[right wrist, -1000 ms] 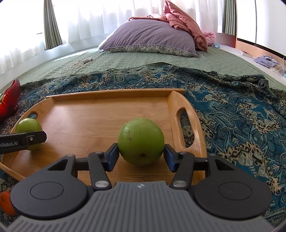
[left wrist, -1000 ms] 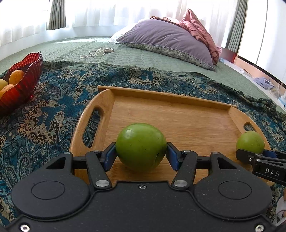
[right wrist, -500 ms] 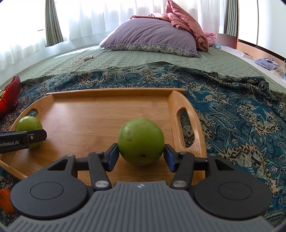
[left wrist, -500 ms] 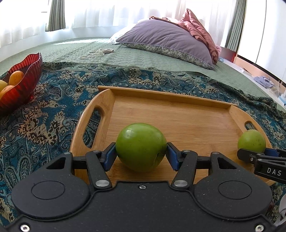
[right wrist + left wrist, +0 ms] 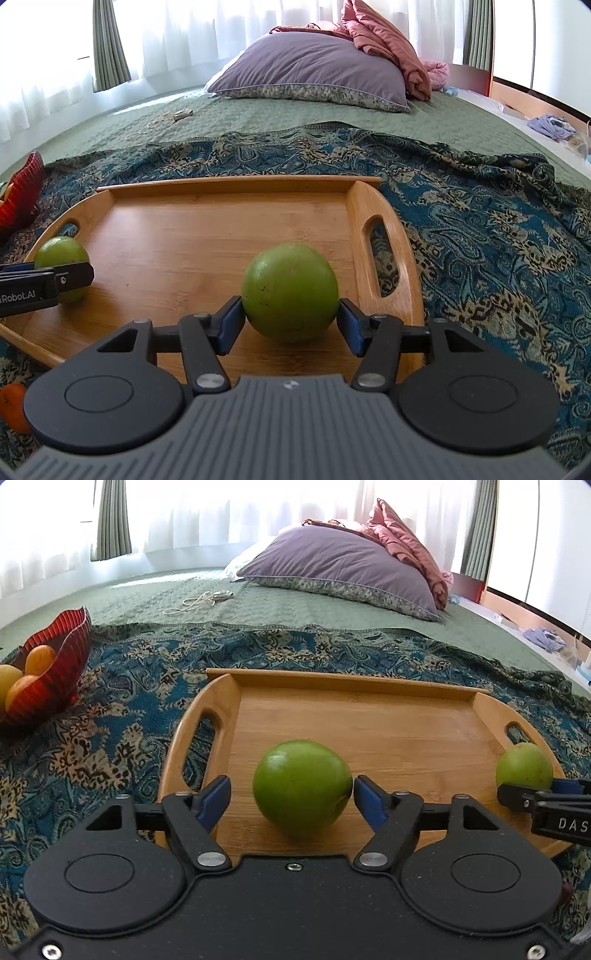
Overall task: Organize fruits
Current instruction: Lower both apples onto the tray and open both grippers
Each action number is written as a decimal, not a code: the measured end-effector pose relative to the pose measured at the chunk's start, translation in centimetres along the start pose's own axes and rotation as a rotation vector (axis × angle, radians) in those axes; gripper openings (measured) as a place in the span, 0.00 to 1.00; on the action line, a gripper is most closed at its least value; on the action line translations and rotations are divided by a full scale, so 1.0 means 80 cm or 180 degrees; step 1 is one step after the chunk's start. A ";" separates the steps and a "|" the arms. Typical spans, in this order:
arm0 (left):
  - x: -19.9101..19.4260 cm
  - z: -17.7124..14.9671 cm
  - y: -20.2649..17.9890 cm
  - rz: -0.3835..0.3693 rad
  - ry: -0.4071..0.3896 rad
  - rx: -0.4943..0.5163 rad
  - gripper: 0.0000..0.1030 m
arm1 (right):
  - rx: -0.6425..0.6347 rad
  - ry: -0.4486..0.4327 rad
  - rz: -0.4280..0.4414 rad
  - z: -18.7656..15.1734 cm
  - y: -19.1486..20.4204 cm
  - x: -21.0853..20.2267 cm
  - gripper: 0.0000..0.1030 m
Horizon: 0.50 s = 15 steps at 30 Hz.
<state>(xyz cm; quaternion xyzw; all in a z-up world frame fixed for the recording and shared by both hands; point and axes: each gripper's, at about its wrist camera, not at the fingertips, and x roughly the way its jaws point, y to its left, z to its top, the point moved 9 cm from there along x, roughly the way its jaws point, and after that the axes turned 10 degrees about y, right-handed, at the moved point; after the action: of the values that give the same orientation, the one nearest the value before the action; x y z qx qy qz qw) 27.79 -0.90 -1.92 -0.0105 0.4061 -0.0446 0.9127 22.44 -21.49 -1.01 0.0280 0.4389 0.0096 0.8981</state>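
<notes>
A wooden tray [image 5: 369,716] lies on a blue patterned blanket. A green fruit [image 5: 302,786] rests on the tray's near left part. My left gripper [image 5: 291,797] is open around it, with gaps between the blue pads and the fruit. A second green fruit [image 5: 290,291] rests on the tray's near right part [image 5: 207,229]. My right gripper [image 5: 290,321] is around it, pads at its sides, slightly parted. Each fruit also shows in the other view, the right one in the left wrist view [image 5: 524,766] and the left one in the right wrist view [image 5: 62,258].
A red glass bowl [image 5: 62,657] with orange and yellow fruits stands on the blanket at the left. An orange fruit [image 5: 13,406] lies on the blanket near the tray's front left corner. A purple pillow [image 5: 340,568] and a cord [image 5: 199,602] lie farther back on the green bedspread.
My left gripper has opened and let go of the left green fruit, which now rests on the tray. My right gripper's pads have eased off the right fruit a little.
</notes>
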 end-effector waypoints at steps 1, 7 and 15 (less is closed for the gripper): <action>-0.002 0.000 0.001 -0.0005 -0.0007 0.0001 0.76 | 0.0009 -0.0018 0.0005 0.000 -0.001 -0.002 0.70; -0.015 -0.006 0.005 -0.0049 -0.0008 -0.0031 0.83 | -0.0055 -0.0073 0.0002 -0.002 -0.002 -0.016 0.78; -0.042 -0.025 0.007 -0.0069 -0.0081 0.0066 0.87 | -0.0257 -0.0183 -0.0080 -0.016 -0.001 -0.036 0.86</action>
<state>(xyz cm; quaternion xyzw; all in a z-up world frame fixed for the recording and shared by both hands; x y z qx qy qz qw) 24.10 -0.04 -0.81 -0.0059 0.3938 -0.0585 0.9173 19.66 -21.68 0.45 -0.0136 0.4124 0.0152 0.9108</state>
